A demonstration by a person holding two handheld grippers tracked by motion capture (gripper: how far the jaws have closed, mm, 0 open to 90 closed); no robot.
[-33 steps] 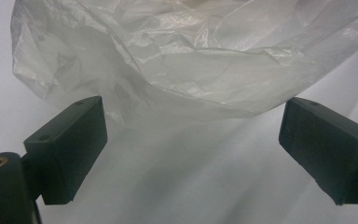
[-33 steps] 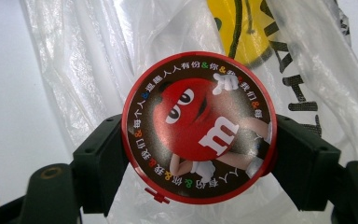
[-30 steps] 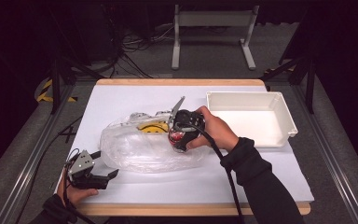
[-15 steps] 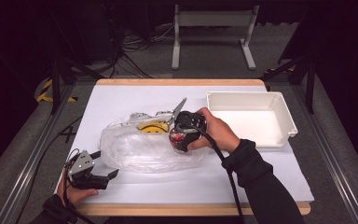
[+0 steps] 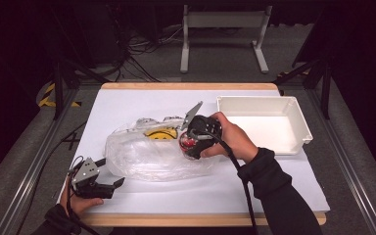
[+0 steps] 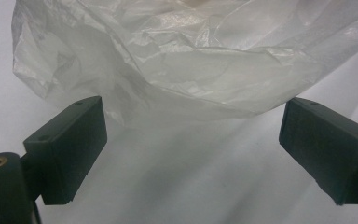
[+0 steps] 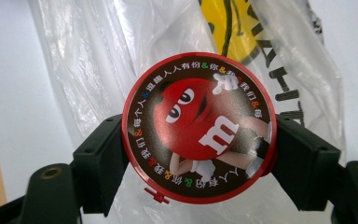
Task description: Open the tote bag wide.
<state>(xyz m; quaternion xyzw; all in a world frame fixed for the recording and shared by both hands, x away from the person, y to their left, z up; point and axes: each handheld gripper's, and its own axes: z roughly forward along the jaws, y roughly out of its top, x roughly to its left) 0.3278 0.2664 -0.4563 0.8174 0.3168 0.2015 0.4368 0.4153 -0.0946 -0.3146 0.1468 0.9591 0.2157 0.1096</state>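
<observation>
A white-topped desk (image 5: 127, 105) fills the middle of the high view. A crumpled clear plastic bag (image 5: 152, 152) lies at centre left of the frame, its far end showing yellow print with black lettering through the film. What else the bag holds cannot be told.

At the bag's right end, in the centre of the frame, the right hand-held gripper (image 5: 190, 144) is clamped on a round red candy tin (image 5: 188, 143). In the right gripper view the tin (image 7: 199, 128) sits in the middle of the frame, its two black jaws pressing its left and right edges. Its lid shows a red cartoon candy character ringed with small print. The tin lies against the bag's film; whether it is inside or on top cannot be told.

A white rectangular tray (image 5: 301, 125) stands at centre right of the high view, just beside the right hand (image 5: 232, 139); nothing lies in it.

The left hand-held gripper (image 5: 108, 186) rests at lower left of the desk, its jaws wide apart and holding nothing, just short of the bag's near edge (image 6: 177, 60).
</observation>
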